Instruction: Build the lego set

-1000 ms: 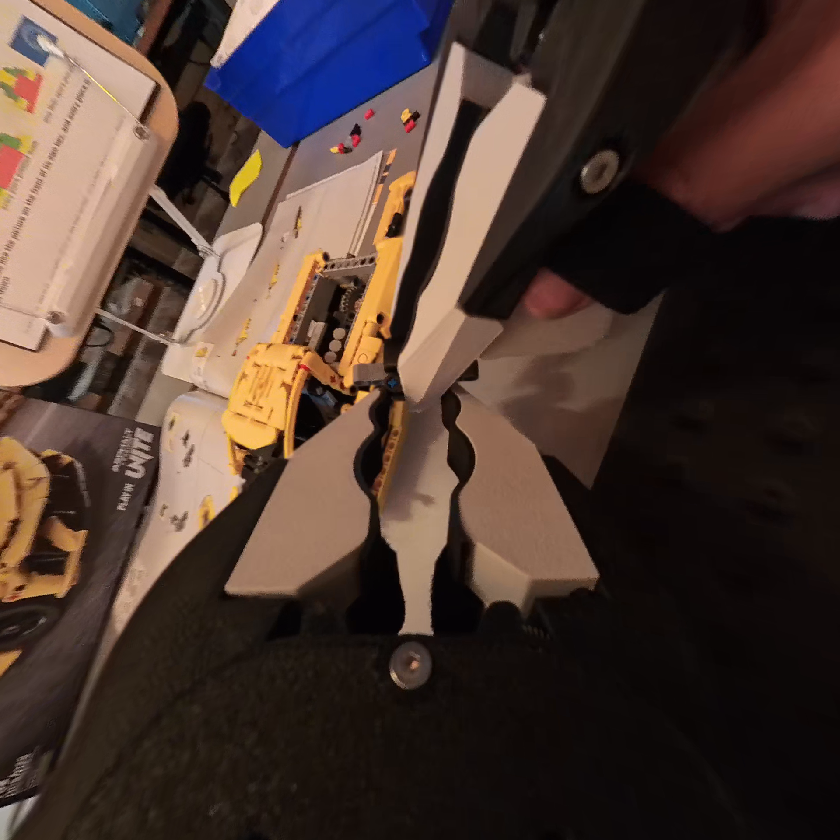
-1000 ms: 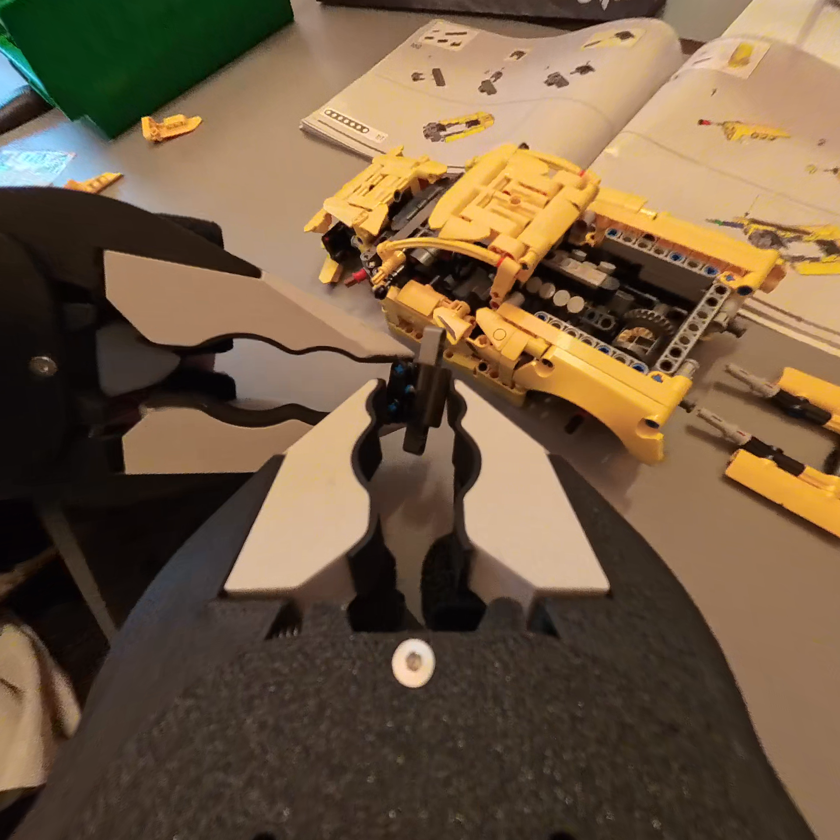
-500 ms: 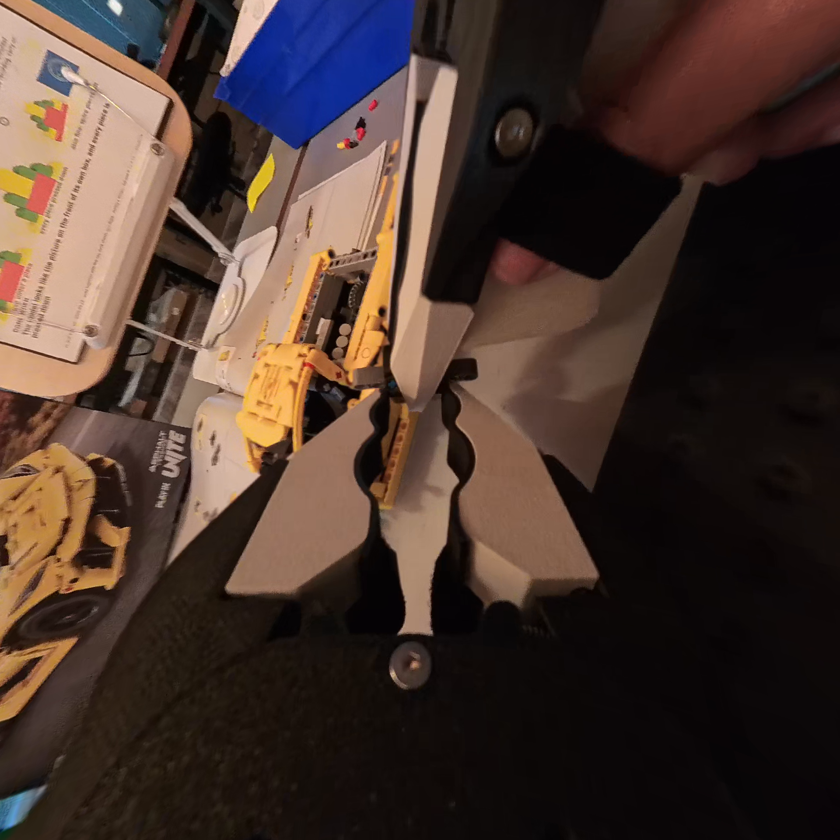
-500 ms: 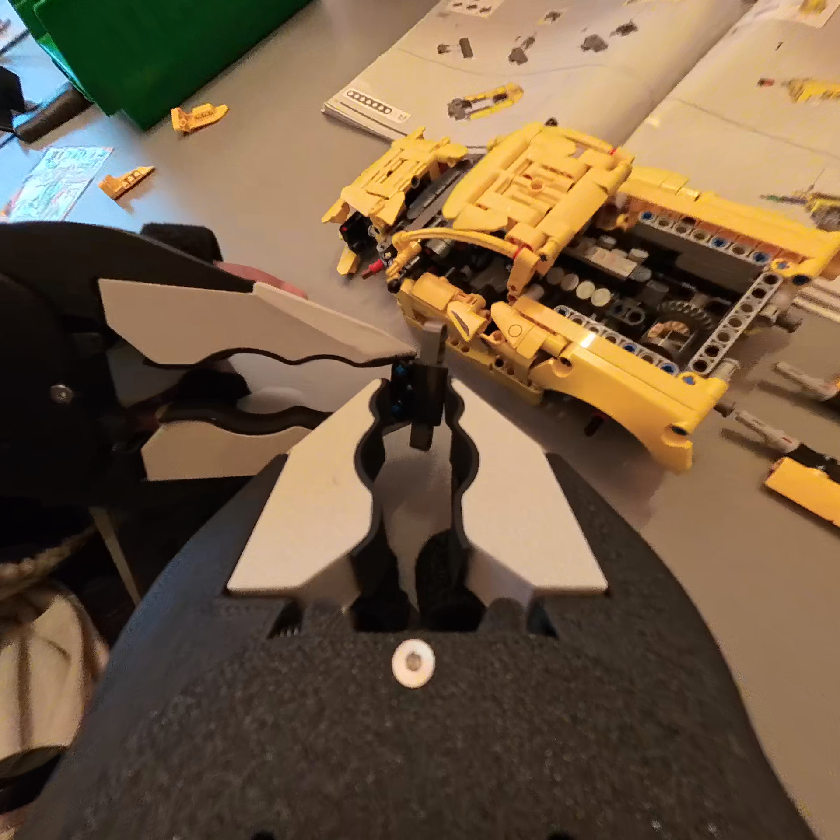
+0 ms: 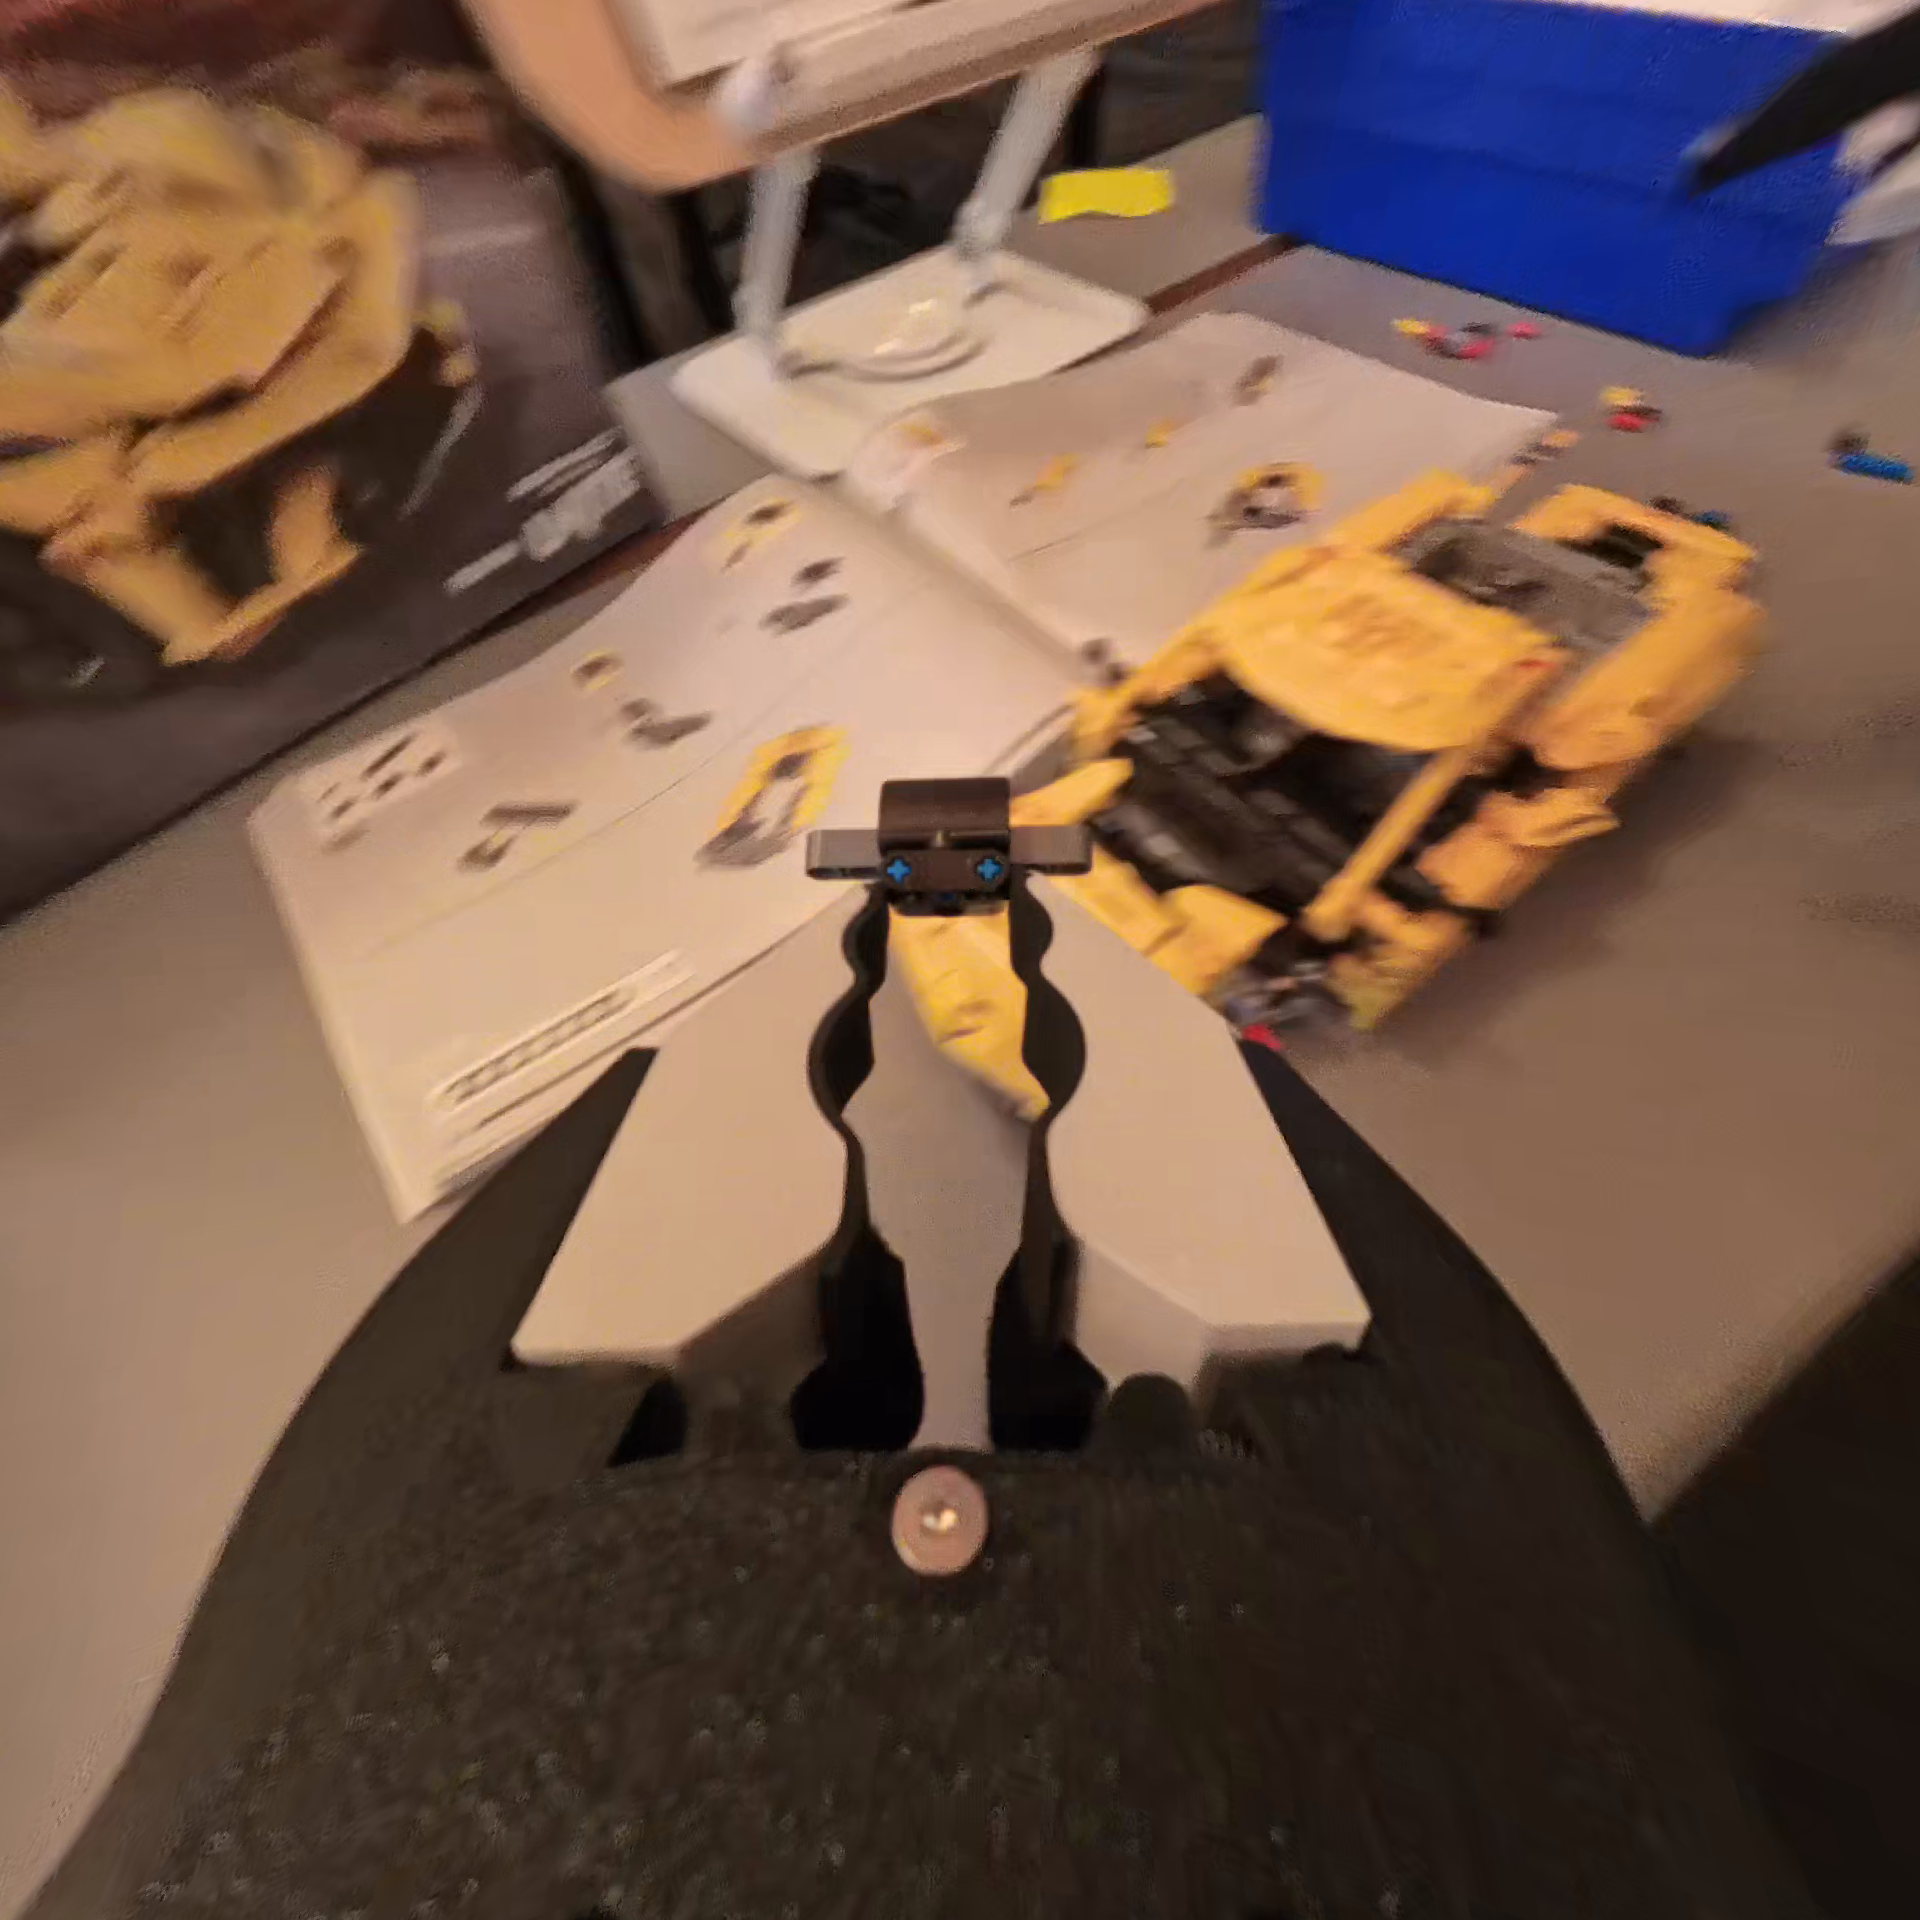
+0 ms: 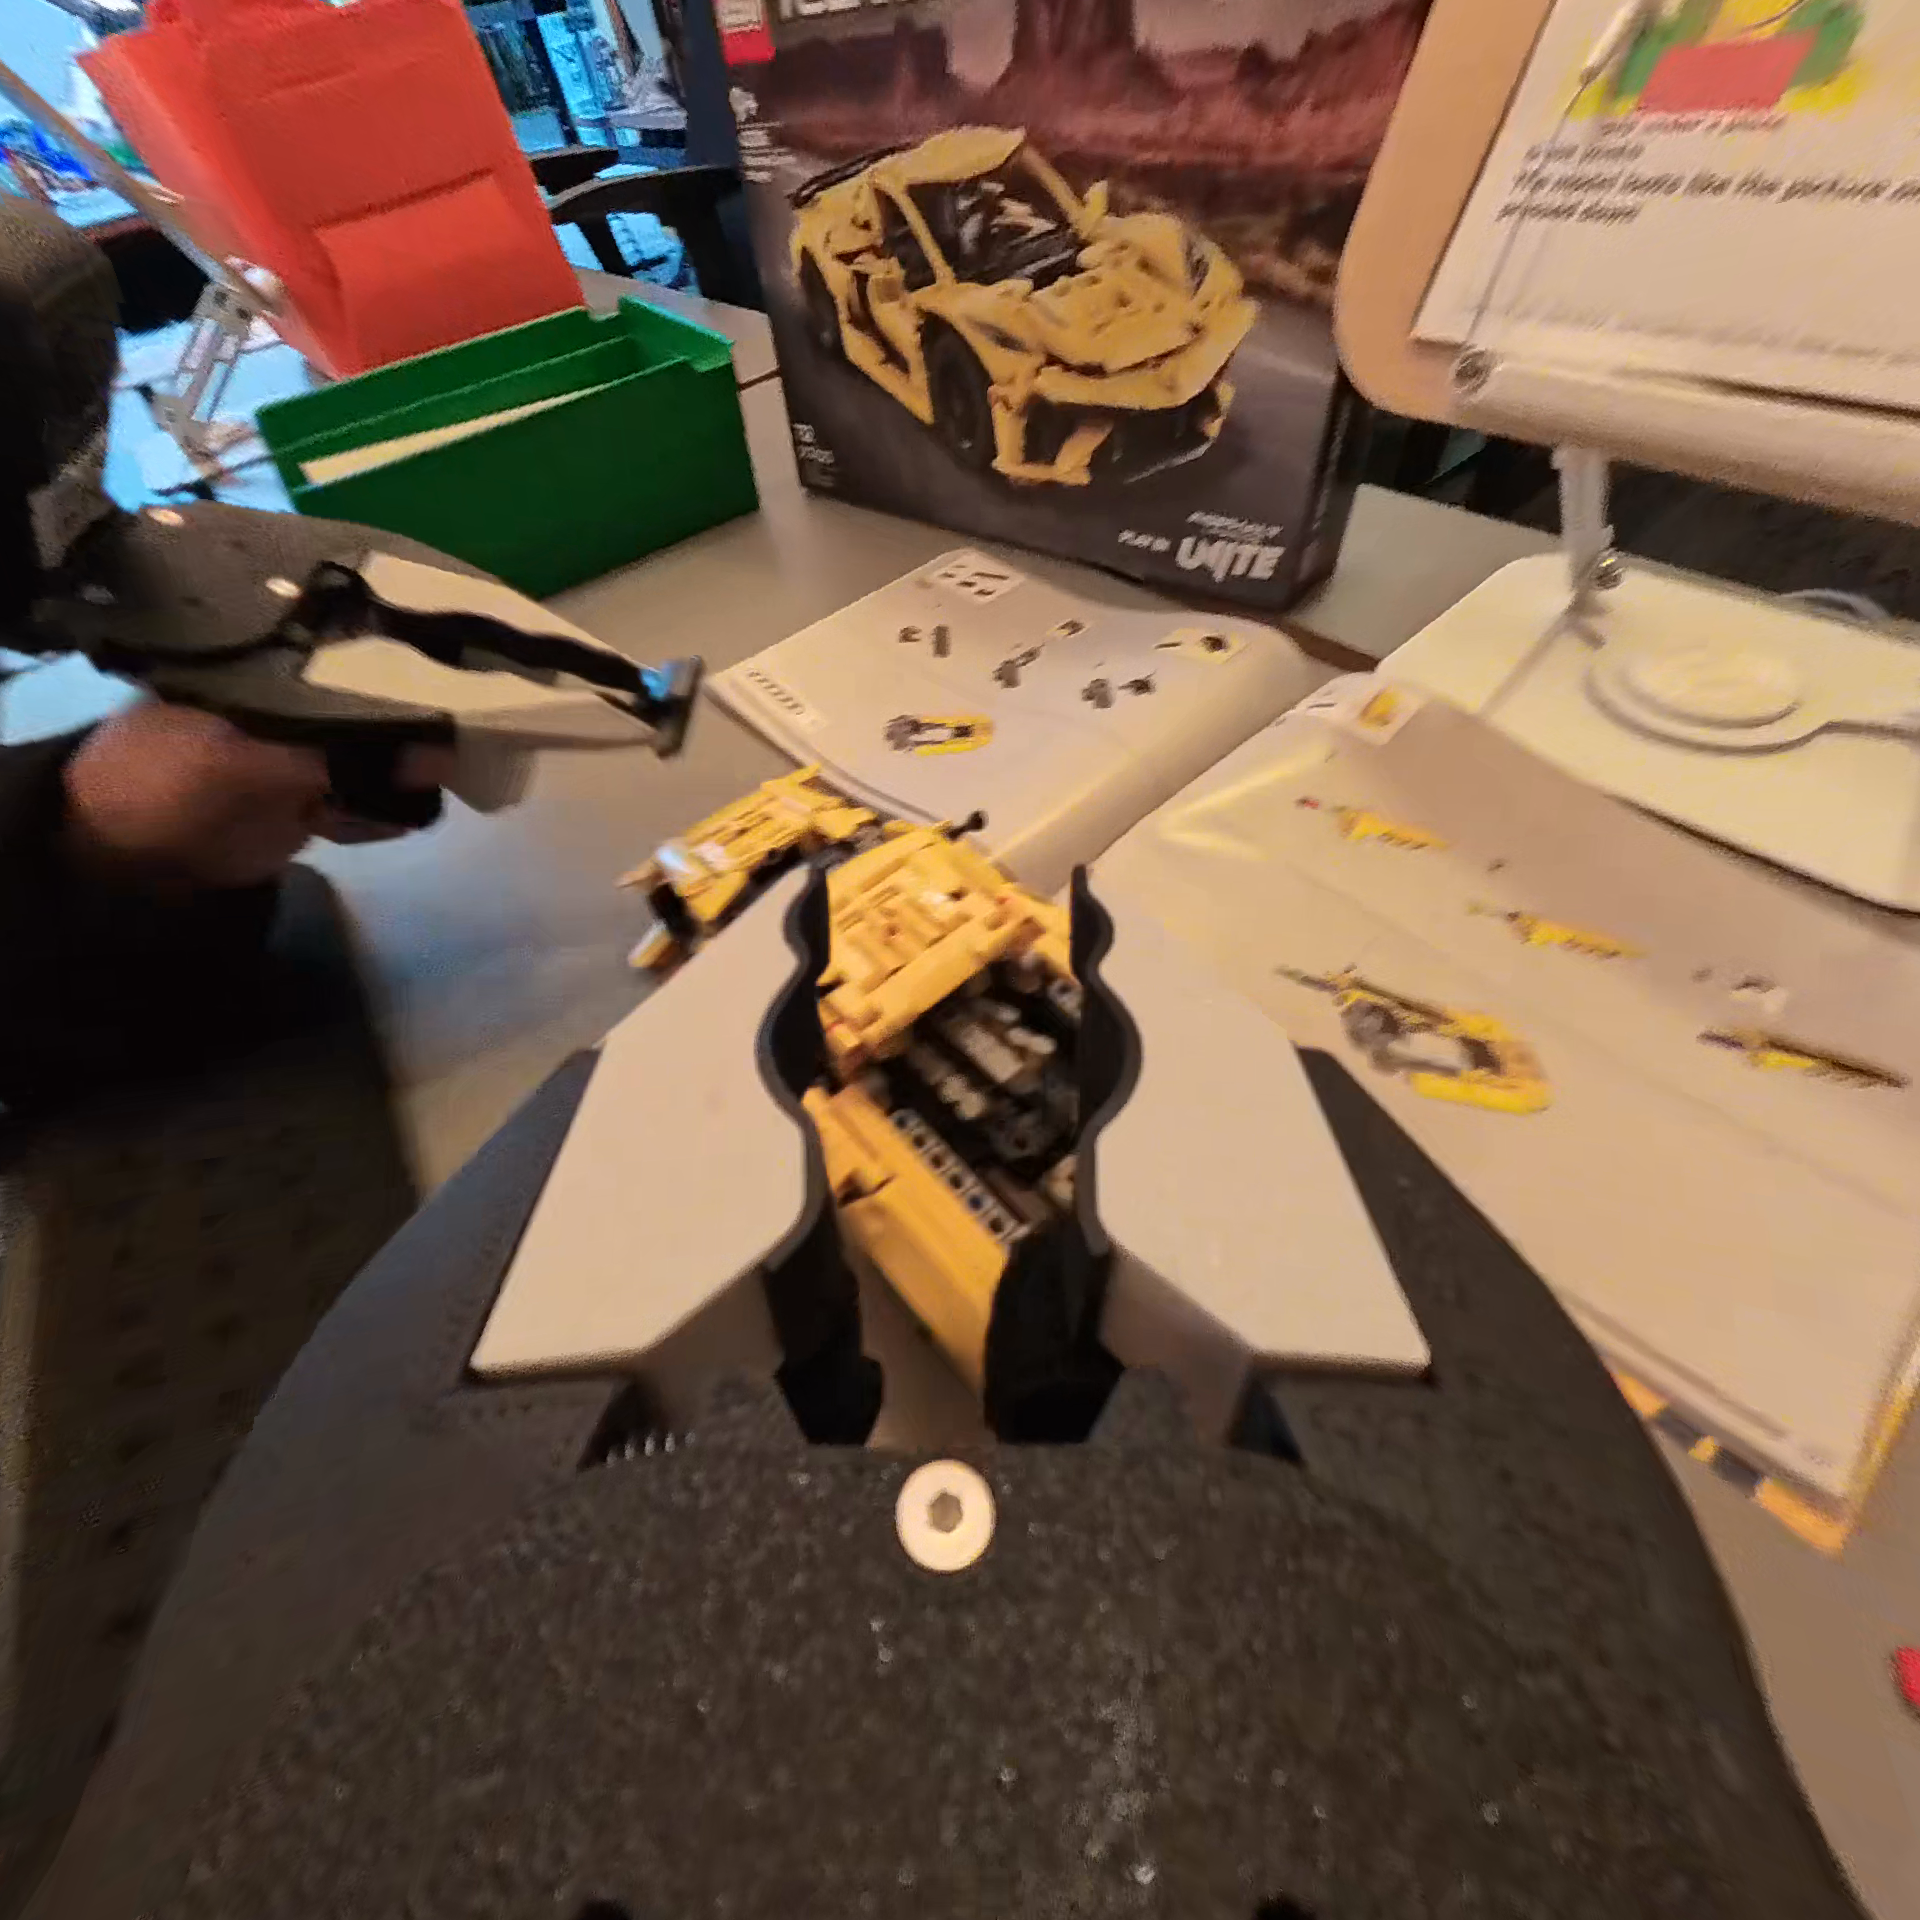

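Both grippers have pulled apart since a second ago: the small dark piece with blue pins that sat between the right gripper's fingers is now in the left gripper (image 5: 948, 904), and the right gripper (image 6: 948, 914) has let go and lifted above the car. Left gripper is narrowed onto that dark beam piece (image 5: 948, 844), pinched at the very tips, beam lying crosswise with two blue pin ends facing the camera; it hangs in the air over the desk (image 5: 156, 1091), near the instruction booklet (image 5: 582, 831). Right gripper is spread fairly wide and holds nothing, with the yellow lego car (image 6: 935, 1018) showing through the gap below it, not touched as far as I can tell. In the left wrist view the car (image 5: 1382, 727) sits ahead and to the right of the held piece, well apart from it, partly on the booklet. Risks, as a guess: the tip-only pinch is shallow, so the piece could twist or pop out when pushed into the chassis; the car is not braced, so it may slide on the paper. Farther back: green bin (image 6: 520, 436), set box (image 6: 1060, 312), blue bin (image 5: 1538, 156), loose small pieces (image 5: 1455, 338).
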{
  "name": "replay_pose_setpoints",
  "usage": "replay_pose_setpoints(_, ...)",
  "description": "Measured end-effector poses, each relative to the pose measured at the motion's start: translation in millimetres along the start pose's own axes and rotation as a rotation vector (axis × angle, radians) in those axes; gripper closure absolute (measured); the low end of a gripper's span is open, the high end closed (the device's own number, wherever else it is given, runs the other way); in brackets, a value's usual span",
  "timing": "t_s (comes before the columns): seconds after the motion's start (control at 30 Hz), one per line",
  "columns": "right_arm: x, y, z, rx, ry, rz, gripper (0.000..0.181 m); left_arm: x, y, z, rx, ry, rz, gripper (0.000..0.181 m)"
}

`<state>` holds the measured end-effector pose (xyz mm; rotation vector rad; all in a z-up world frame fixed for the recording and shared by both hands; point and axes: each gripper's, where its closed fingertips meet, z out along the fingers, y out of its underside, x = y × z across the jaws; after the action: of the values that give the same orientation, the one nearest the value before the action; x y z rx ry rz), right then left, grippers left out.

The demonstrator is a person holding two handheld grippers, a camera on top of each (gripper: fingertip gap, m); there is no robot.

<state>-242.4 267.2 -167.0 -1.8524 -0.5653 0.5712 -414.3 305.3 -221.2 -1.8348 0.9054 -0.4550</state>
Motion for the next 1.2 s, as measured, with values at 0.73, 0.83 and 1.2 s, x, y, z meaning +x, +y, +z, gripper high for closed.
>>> replay_pose_setpoints(0.73, 30, 34, 25, 0.059, 0.018, 0.09, 0.148, -67, 51, 4, -0.099, -0.086, -0.141, 0.159)
replay_pose_setpoints(0.83, 30, 36, 25, 0.047, 0.024, 0.075, 0.149, -67, 51, 4, -0.097, -0.079, -0.144, 0.159)
replay_pose_setpoints(1.2, 26, 33, 21, 0.05, 0.018, 0.075, 0.151, -62, 51, 4, -0.098, -0.068, -0.119, 0.159)
